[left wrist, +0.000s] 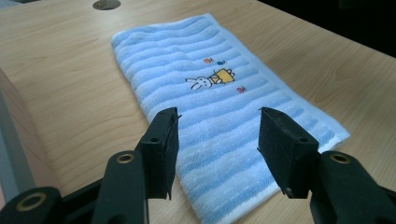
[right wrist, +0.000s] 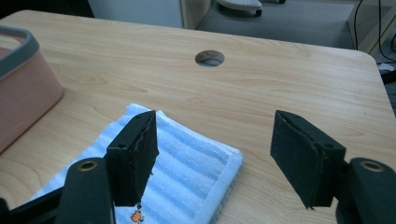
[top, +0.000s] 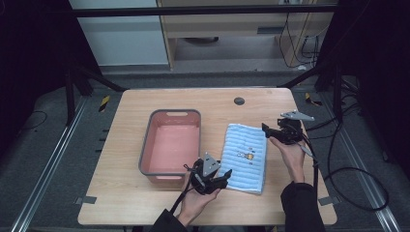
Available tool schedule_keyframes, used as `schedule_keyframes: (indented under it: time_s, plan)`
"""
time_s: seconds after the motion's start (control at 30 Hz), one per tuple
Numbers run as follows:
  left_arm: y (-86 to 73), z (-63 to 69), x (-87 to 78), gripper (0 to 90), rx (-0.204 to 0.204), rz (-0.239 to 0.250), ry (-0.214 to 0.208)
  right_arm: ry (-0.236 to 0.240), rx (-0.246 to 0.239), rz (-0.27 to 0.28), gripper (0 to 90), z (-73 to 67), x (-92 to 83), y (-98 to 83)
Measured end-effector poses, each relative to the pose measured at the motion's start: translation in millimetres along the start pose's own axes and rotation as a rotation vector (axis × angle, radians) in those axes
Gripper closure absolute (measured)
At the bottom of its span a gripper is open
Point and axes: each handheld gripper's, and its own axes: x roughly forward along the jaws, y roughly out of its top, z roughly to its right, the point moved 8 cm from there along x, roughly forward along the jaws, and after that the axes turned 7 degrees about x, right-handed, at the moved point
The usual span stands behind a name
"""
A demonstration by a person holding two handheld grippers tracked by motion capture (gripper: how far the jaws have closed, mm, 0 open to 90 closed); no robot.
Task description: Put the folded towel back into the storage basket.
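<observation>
I have a tool in each hand, and both are coming in on the folded light-blue striped terry towel with a small rabbit stitched on it (top: 245, 157), which lies flat on the pale wooden desk (top: 121, 203), just to the right of the pink plastic wash basin with a grey rim (top: 170, 145).

My left tool (top: 226, 175) sits at the towel's near left corner. In the left gripper view its jaws stand spread, one pad over the towel's left edge and the other over its right half, with the cloth lying below and between them; they are not pressing on it. My right tool (top: 265, 129) is at the far right corner of the towel. In the right gripper view its jaws are spread wide as well, the left pad (right wrist: 133, 154) hanging over the towel's far end and the other over bare desk beyond the hem, holding nothing.

As I judge it, the work has hardly begun: the towel is neatly folded and undisturbed, no corner is lifted, and the basin is empty as far as I can see. What is left is nearly all of it: set the pads down on the two corners, pinch the cloth, raise it, and carry it wherever it is meant to go, most likely the basin beside it.
</observation>
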Motion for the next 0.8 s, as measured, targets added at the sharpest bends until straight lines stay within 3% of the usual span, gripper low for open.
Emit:
schedule_keyframes:
  time_s: [0.37, 0.6, 0.8]
  plan:
    - [-19.5, 4.2, 12.0, 50.8, 0.008, -0.052, 0.008, 0.011, -0.025, -0.050, 33.7, -3.9, 13.8, -11.1]
    - [-29.0, 3.1, 15.6, 51.1, 0.012, -0.086, 0.031, 0.021, 0.030, -0.058, 34.4, 3.2, 17.4, -21.7]
    - [-34.0, 4.8, 20.1, 50.9, 0.019, -0.106, 0.040, 0.014, 0.008, -0.073, 35.1, 3.1, 23.9, -26.8]
